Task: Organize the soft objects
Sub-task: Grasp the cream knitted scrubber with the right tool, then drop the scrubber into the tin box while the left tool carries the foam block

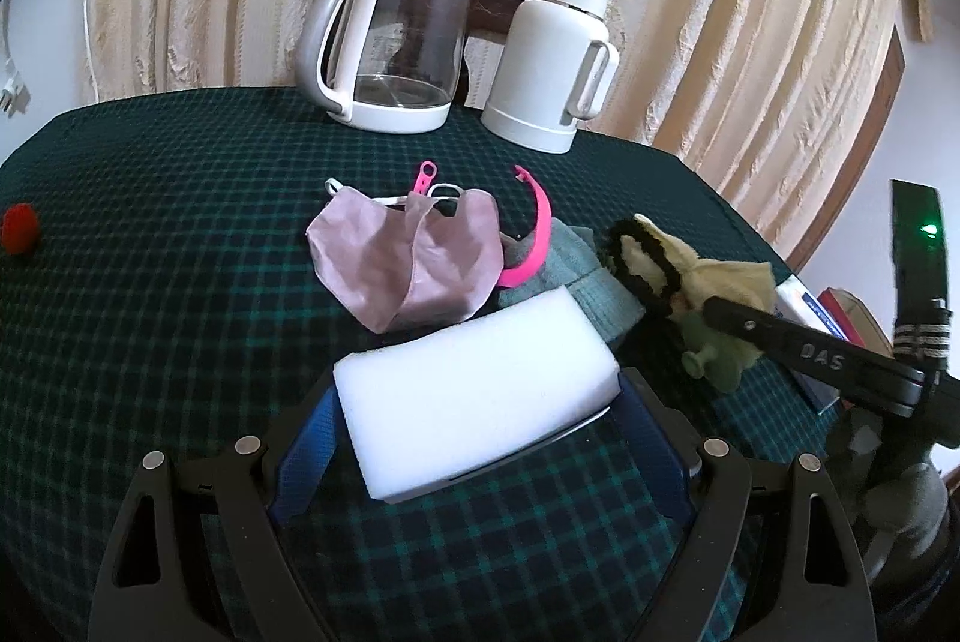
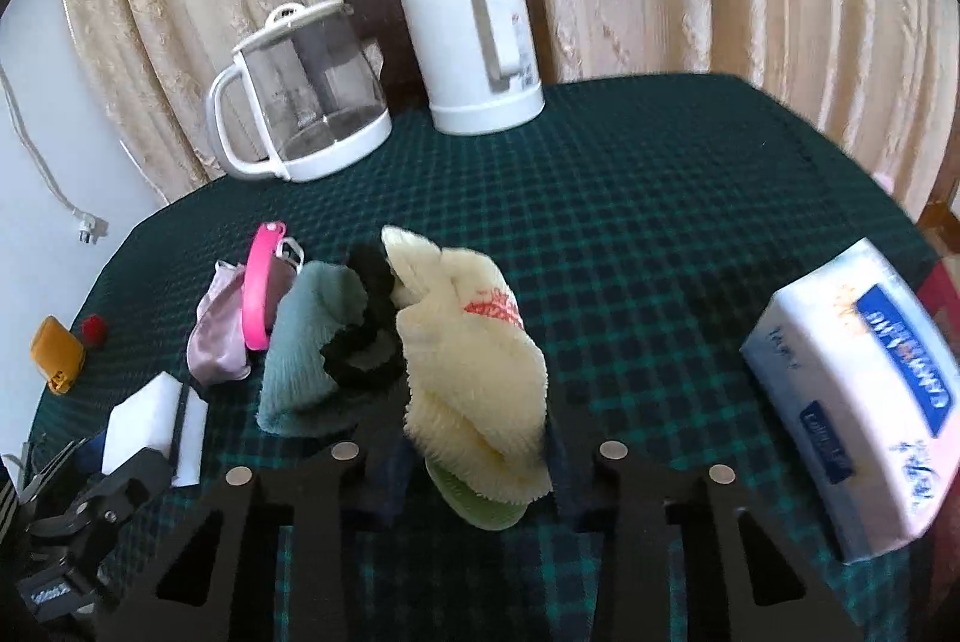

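Here cream cloth [image 2: 474, 360] sits between right hand-held gripper [image 2: 474, 468] fingers.

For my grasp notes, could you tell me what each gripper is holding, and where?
Left gripper: white sponge, by its sides. Right gripper: cream cloth, near end.

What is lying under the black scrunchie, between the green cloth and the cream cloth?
The black scrunchie rests on the teal cloth and against the cream fluffy cloth. Whatever is beneath those folds is covered.

White sponge [image 1: 477, 396] between left tongs [image 1: 480, 453]
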Available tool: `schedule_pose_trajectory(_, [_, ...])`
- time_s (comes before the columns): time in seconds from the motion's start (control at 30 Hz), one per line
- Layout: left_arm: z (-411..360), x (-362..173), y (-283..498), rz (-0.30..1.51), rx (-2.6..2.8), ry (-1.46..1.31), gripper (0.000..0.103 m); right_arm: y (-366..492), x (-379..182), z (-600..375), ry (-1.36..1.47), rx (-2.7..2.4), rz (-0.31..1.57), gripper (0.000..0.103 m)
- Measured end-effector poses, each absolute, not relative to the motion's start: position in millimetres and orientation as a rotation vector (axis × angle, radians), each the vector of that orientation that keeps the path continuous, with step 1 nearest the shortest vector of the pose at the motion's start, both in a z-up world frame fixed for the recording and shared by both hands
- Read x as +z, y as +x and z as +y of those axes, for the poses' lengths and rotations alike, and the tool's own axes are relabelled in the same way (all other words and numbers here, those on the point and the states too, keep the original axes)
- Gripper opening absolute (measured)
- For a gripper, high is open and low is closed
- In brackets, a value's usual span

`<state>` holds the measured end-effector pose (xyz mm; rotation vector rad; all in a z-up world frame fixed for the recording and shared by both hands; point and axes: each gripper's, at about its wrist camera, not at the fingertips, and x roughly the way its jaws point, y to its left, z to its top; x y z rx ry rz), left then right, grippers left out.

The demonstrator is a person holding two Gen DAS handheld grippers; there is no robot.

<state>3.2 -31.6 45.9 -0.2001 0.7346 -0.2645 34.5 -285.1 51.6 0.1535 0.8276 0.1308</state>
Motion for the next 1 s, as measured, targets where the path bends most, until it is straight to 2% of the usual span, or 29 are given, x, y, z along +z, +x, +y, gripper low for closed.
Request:
schedule_pose_trajectory(0.17, [-31,46,4,0.734,-0.262,-0.202,0.087,21,64,-296,0.176,0.099,0.789,0.036])
schedule_pose_trajectory(1.0, [-37,57,-3,0.708,-0.258,-0.188,0.087,-52,123,-373,0.307,-0.053,0.568,0.036])
